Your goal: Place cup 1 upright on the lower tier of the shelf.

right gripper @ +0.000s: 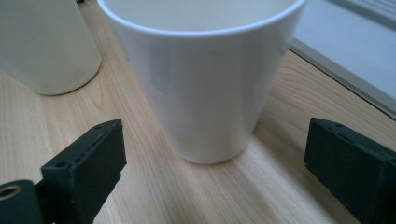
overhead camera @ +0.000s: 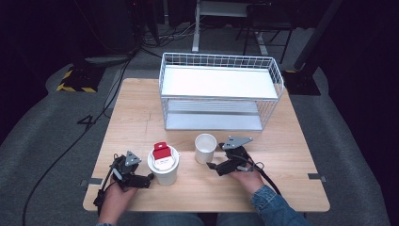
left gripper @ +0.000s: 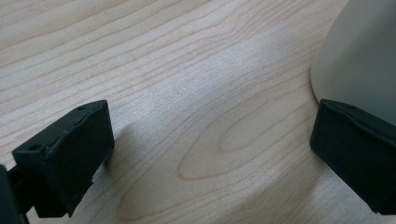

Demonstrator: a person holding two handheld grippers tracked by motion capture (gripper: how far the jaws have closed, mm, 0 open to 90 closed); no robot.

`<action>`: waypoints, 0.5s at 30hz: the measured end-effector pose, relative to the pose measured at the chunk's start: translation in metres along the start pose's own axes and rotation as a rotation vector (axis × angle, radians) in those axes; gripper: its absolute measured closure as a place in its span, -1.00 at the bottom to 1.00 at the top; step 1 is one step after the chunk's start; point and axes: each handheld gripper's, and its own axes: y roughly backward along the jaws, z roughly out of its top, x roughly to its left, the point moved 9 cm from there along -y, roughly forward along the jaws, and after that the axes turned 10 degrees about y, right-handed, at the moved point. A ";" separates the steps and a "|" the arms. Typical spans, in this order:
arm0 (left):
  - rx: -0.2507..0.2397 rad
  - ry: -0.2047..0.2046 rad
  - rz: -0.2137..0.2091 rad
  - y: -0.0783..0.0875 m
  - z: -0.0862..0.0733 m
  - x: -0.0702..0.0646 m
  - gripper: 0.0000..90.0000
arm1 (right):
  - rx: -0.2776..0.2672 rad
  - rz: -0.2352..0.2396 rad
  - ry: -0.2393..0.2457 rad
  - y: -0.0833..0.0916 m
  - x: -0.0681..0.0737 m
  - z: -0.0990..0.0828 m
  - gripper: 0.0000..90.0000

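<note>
- The table [overhead camera: 141,117] carries a white wire rack [overhead camera: 221,92] at its far side and two white cups near the front edge.
- The small white cup [overhead camera: 205,148] stands upright and empty on the table, in front of the wire rack and to the right of the larger cup.
- The larger white cup [overhead camera: 163,170] stands upright near the front left of the table. A red and white object [overhead camera: 162,153] sits in its mouth.
- The right gripper [overhead camera: 212,166] lies low over the table, just beside the small white cup on its near right side, with the jaws pointing toward the cup.
- In the right gripper view, the small white cup [right gripper: 205,84] stands ahead of the jaws, centred on the gap between them. The jaws stand wide apart, and neither pad touches the cup wall.
- In the same view, the larger white cup [right gripper: 46,46] shows at the upper left, apart from the small cup.
- The left gripper [overhead camera: 150,179] rests near the table surface, just beside the base of the larger white cup on its left side.
- In the left gripper view, the jaws stand wide apart over bare wood. The larger white cup [left gripper: 359,60] rises directly behind the right-hand jaw; contact cannot be confirmed.
</note>
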 end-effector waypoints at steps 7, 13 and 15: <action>0.003 -0.001 -0.003 0.000 0.000 0.000 -0.99 | -0.042 0.004 -0.017 -0.019 0.003 0.005 -0.79; 0.003 -0.005 -0.002 0.000 0.001 0.000 -0.99 | -0.057 -0.014 -0.013 -0.028 0.002 0.007 -0.67; 0.004 -0.005 -0.002 0.000 0.001 0.000 -0.99 | -0.065 -0.022 -0.006 -0.029 0.002 0.008 -0.66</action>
